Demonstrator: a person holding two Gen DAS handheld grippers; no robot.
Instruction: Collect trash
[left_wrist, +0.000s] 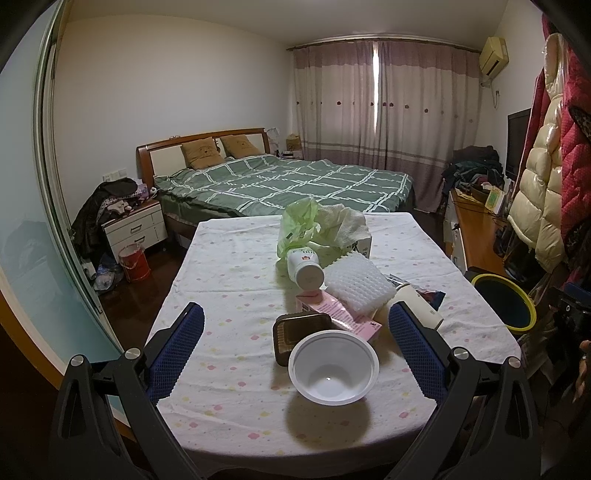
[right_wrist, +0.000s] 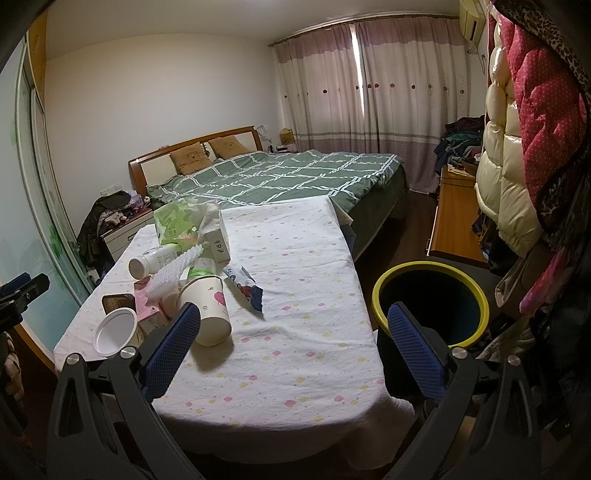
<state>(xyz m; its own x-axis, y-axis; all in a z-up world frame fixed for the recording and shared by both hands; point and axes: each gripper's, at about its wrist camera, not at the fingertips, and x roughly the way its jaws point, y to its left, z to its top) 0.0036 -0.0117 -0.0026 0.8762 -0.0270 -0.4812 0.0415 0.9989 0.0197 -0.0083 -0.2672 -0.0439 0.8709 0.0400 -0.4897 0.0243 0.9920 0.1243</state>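
glossy plastic bowl, matt cloth tablecloth

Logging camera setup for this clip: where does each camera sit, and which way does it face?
Left wrist: on the left hand-held gripper, facing the white bowl and trash pile; its open blue fingers show.
Right wrist: on the right hand-held gripper, aimed at the table's right edge and the yellow-rimmed bin; fingers open.
Shared: bowl, bin, bed.
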